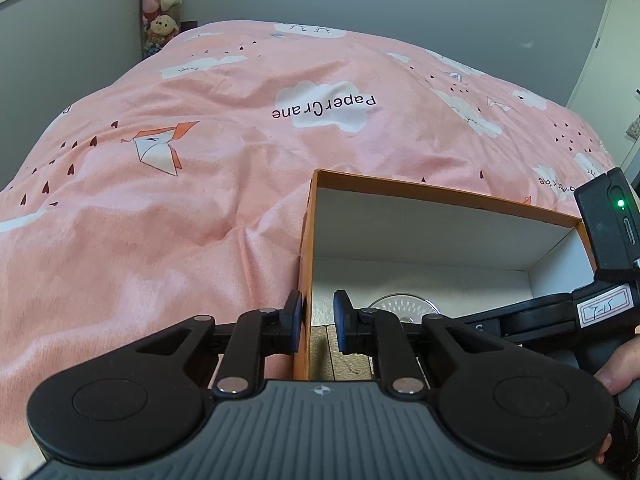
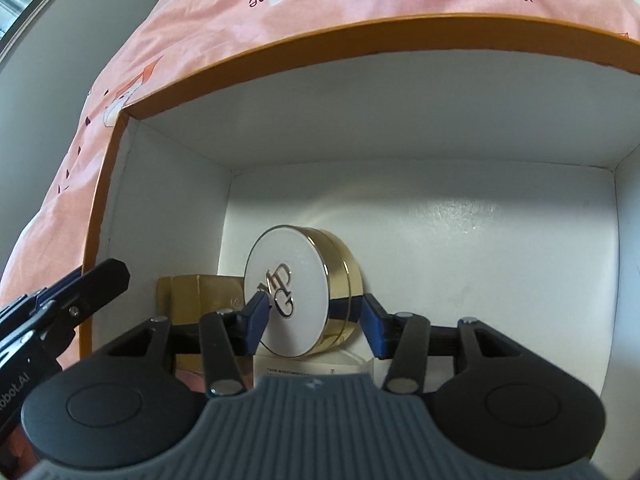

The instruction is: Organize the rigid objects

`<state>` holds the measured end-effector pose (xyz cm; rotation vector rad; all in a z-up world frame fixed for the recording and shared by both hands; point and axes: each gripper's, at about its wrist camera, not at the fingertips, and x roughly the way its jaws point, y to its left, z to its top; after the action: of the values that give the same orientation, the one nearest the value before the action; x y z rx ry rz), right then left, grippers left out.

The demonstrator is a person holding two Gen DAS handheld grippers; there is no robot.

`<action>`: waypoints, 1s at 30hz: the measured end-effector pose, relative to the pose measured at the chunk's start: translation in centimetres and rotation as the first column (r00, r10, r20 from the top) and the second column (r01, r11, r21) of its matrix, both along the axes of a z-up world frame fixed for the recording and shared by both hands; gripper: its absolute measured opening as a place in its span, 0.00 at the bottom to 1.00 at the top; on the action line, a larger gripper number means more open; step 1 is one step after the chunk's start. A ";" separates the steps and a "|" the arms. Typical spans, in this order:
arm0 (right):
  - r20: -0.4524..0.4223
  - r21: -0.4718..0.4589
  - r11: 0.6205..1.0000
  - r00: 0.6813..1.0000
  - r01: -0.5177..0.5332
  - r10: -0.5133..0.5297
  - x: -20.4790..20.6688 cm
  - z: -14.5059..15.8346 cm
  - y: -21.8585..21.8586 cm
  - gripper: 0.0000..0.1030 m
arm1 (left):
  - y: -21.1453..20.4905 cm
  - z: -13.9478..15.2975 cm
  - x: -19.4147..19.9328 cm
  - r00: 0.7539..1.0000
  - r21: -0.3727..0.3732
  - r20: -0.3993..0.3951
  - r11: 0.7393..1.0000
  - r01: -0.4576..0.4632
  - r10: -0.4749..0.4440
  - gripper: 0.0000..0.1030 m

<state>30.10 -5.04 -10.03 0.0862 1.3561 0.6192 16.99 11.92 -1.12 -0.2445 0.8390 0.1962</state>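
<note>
An orange box with a white inside sits on the bed. My left gripper straddles its left wall, one pad outside and one inside, with a small gap to the wall. In the right wrist view my right gripper is inside the box, shut on a round gold compact with a white lid, held on edge. A gold rectangular case lies behind it at the left. A round clear-ribbed item lies on the box floor.
A pink printed duvet covers the bed around the box. A white label or card lies under the compact. Plush toys hang at the far wall. The right half of the box floor is bare.
</note>
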 end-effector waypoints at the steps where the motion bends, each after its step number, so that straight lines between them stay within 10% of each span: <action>1: -0.002 -0.003 1.000 1.000 -0.004 0.004 0.0 0.0 0.1 0.49 | 0.0 0.0 0.0 1.000 -0.001 0.001 1.000 0.001 -0.001 0.18; 13: -0.051 -0.063 0.998 0.998 -0.024 0.021 -0.6 -0.4 -1.0 0.60 | 0.7 0.2 -0.4 1.000 -0.055 0.010 0.998 0.006 -0.005 0.18; 18: -0.108 -0.044 0.998 0.993 -0.049 0.044 -1.4 -0.7 -1.9 0.41 | 0.7 0.2 -0.5 1.000 -0.062 0.010 0.998 0.003 -0.003 0.18; 30: -0.178 -0.041 0.998 0.983 0.038 -0.045 -2.2 -1.1 -2.8 0.41 | 0.5 0.2 -0.5 1.000 -0.047 0.011 0.999 -0.001 0.001 0.18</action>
<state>27.91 -7.81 -11.11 0.1429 1.5352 0.5610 16.45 12.40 -0.87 -0.2899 0.8330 0.1758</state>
